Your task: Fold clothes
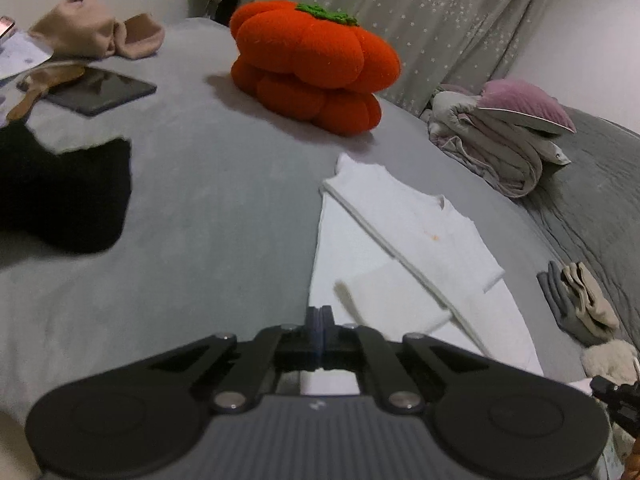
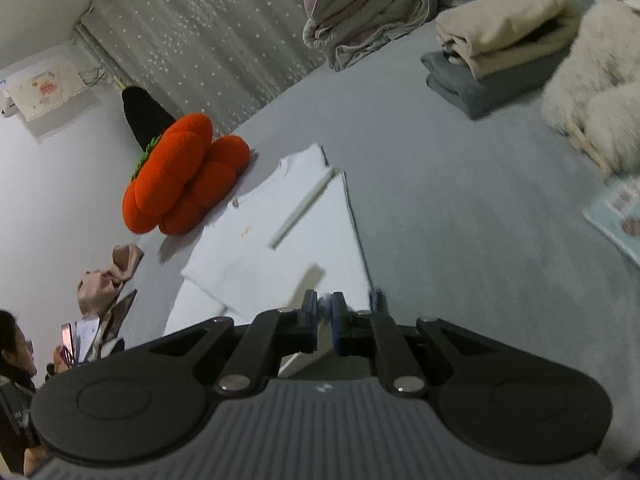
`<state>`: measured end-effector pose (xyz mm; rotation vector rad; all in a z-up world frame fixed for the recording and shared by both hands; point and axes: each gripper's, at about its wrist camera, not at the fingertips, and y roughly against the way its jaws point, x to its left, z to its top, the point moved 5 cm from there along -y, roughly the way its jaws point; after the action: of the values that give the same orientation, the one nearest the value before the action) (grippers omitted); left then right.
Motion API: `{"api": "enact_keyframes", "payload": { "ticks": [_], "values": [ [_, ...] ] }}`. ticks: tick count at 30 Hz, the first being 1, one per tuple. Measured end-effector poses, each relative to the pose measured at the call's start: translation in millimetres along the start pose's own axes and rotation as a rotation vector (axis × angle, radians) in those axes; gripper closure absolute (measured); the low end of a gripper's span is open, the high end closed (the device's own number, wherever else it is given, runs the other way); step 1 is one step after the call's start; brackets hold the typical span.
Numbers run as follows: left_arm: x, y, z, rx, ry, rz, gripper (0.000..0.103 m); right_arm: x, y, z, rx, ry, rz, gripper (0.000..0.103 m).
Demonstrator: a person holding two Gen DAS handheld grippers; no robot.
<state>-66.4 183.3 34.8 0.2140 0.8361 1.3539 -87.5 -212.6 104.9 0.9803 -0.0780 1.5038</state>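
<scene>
While both grippers sit low at the near edge of the grey bedsheet (image 1: 192, 200), the white cotton T-shirt (image 1: 400, 240) lies flat on it, partly folded, stretching from the near middle toward the far right. Left gripper (image 1: 320, 318): pads pressed fully together, with the shirt's near hem right at the tips; whether cloth is pinched there, cannot tell. Right gripper (image 2: 325, 308): jaws drawn narrow, with a sliver of white shirt edge pinched between the blue pads. Shirt hem looks blurred around both tips.

Far behind the shirt sits an orange plush pumpkin cushion with green stem (image 1: 312, 68), just beyond the collar end, not touching. Black garment (image 1: 68, 192) lies crumpled at left, well apart from the shirt. Dark flat tablet (image 1: 100, 90) far left, with a wooden-handled brush (image 1: 44, 84) overlapping its edge. Tan crumpled cloth (image 1: 96, 32) is beyond that. Folded stack, beige garment on grey garment (image 2: 492, 64), sits far right. Rolled grey-and-mauve quilt (image 1: 504, 136) sits against the star-print curtain (image 1: 420, 20). White fluffy fabric (image 2: 592, 80) sits at right edge.
</scene>
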Motion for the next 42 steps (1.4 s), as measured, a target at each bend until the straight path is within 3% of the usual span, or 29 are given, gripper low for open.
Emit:
{"api": "enact_keyframes", "payload": {
  "ticks": [6,10,11,12,14,16,17,18,21,24,31,38,42],
  "values": [
    [-1.2,-3.3,-11.1,0.077,-0.056,-0.058,0.097,-0.9,-21.9,10.9,0.04,0.046,-0.05,0.094],
    [-8.7,9.6,-32.5,0.09,-0.18,-0.052,0.094,-8.5,-21.9,8.7,0.049,0.027,-0.04,0.094],
    [-9.3,13.7,-37.0,0.087,-0.204,-0.046,0.087,-8.1,-20.4,9.6,0.045,0.027,-0.036,0.094],
    [-7.8,15.5,-39.4,0.091,-0.206,-0.043,0.073,-7.0,-18.7,10.6,0.038,0.031,-0.033,0.094],
    [-1.9,13.6,-44.2,0.122,-0.162,-0.06,0.059,-6.0,-16.5,10.9,0.03,0.034,-0.027,0.094],
    [3.3,7.0,-46.6,0.16,-0.097,-0.092,0.062,-3.9,-16.7,10.1,0.033,0.039,-0.025,0.094],
    [3.9,3.6,-48.9,0.174,-0.078,-0.1,0.082,-2.5,-17.2,9.5,0.035,0.043,-0.025,0.094],
    [2.4,1.0,-51.5,0.181,-0.09,-0.09,0.092,-1.4,-17.6,8.8,0.037,0.047,-0.026,0.094],
    [-2.5,-2.2,-53.7,0.18,-0.122,-0.067,0.093,-0.4,-17.6,6.8,0.039,0.05,-0.027,0.094],
    [-2.4,6.6,-44.0,0.142,-0.086,-0.097,0.094,-2.7,-14.1,7.3,0.032,0.034,-0.023,0.093],
    [-15.9,7.2,0.5,0.071,-0.035,-0.109,0.094,11.5,-16.8,23.6,-0.002,0.045,0.009,0.093],
    [-48.3,-55.2,64.7,0.081,-0.066,-0.062,0.094,32.6,-71.1,69.8,0.036,0.064,-0.007,0.094],
    [-33.3,-108.3,74.3,0.11,-0.03,-0.001,0.094,20.3,-117.1,84.6,0.078,0.091,-0.104,0.094]
  ]
}}
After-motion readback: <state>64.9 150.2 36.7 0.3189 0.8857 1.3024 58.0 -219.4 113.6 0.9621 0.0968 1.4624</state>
